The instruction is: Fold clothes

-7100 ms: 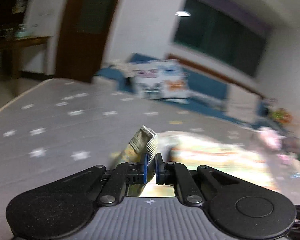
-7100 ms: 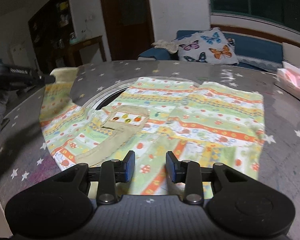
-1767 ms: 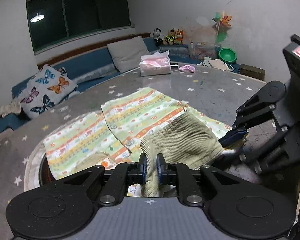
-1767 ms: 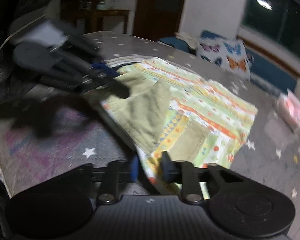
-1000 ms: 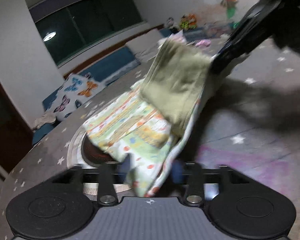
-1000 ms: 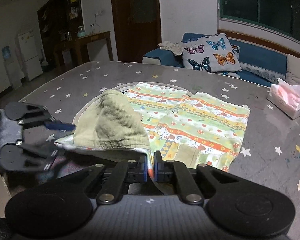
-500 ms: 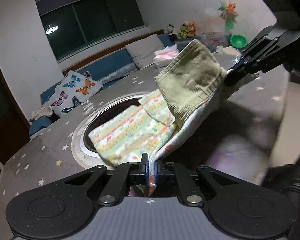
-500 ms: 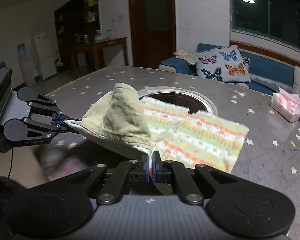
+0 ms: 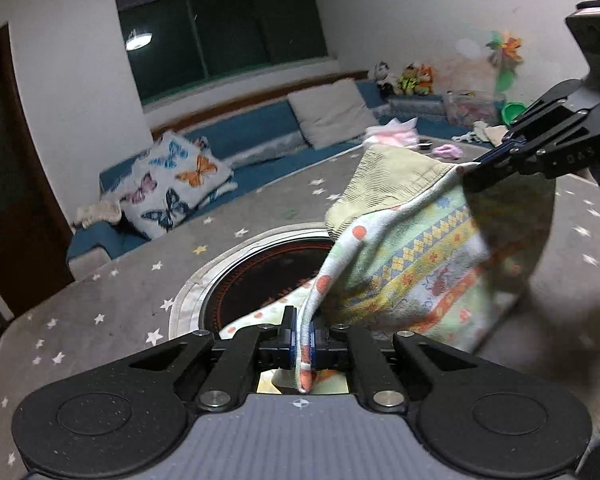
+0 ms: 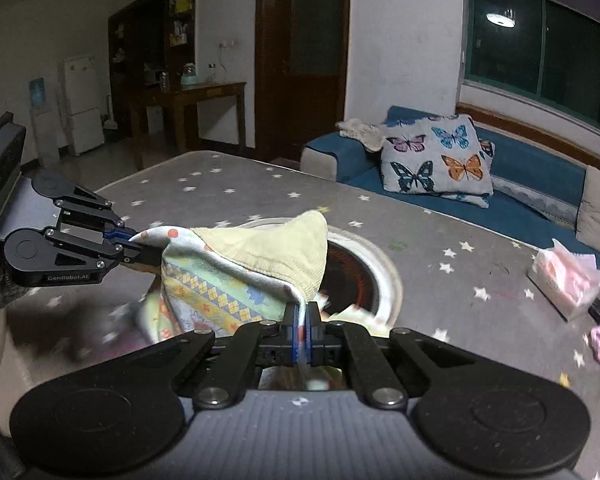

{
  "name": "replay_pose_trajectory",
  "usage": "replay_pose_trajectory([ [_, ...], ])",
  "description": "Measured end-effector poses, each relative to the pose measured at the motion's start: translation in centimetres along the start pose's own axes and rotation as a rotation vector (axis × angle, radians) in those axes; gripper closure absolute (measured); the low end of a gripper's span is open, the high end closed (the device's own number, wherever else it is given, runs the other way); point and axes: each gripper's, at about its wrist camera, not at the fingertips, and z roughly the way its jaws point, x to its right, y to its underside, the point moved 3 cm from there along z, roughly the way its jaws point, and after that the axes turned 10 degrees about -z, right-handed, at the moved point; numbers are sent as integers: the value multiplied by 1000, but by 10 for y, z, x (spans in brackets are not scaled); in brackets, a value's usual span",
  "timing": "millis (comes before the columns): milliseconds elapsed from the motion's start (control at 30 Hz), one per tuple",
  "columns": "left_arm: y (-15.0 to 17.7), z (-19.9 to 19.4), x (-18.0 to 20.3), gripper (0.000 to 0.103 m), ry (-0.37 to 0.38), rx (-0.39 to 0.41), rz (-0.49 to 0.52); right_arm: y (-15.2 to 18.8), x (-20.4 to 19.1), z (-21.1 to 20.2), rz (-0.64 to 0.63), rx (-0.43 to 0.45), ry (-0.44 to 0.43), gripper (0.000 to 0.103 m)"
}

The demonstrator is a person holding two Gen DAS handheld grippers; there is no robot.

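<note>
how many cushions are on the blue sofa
2 show. The butterfly cushion leans on the sofa end nearer the door; the plain grey cushion lies further along, toward the toy corner. Any others could sit out of frame.

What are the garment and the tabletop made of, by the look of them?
Garment: soft woven cloth, likely cotton, matte, printed in coloured bands; it drapes and creases between the two grippers. Its olive part shows fine ribs, probably corduroy. Tabletop: grey cover with star print, faint sheen; material unclear, perhaps vinyl.
</note>
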Motion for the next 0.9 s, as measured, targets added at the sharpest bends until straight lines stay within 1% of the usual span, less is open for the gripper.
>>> replay_pose_trajectory([
  [133,-13,49,-19,96,2,-70,-31,-10,23,49,18,-61,13,100],
  [200,-15,73,-28,93,-4,-104,-45,-9,33,77,46,-96,17,100],
  [333,-10,113,-45,89,-20,-168,-96,5,49,124,121,-138,41,100],
  [367,-7,119,-48,88,-28,-177,-109,10,51,134,138,-146,50,97],
  [433,-2,128,-51,86,-54,-181,-118,19,59,141,163,-149,89,96],
  [467,1,132,-53,82,-65,-185,-124,23,63,145,175,-151,109,95],
  [533,5,136,-57,80,-75,-193,-143,30,70,139,205,-144,135,94],
  [567,5,136,-58,75,-77,-189,-148,32,71,132,218,-133,134,94],
  [600,5,134,-60,68,-85,-182,-148,34,71,125,230,-121,133,94],
  [700,3,136,-64,57,-114,-172,-150,39,58,103,245,-97,103,93],
  [733,2,136,-66,56,-123,-170,-153,42,53,95,248,-88,90,93],
  [833,-3,133,-64,44,-143,-157,-165,51,38,92,243,-115,46,93],
  [867,-5,131,-62,34,-146,-149,-167,56,37,96,244,-129,41,93],
  [900,-7,129,-60,21,-147,-140,-167,60,41,101,262,-138,52,93],
])
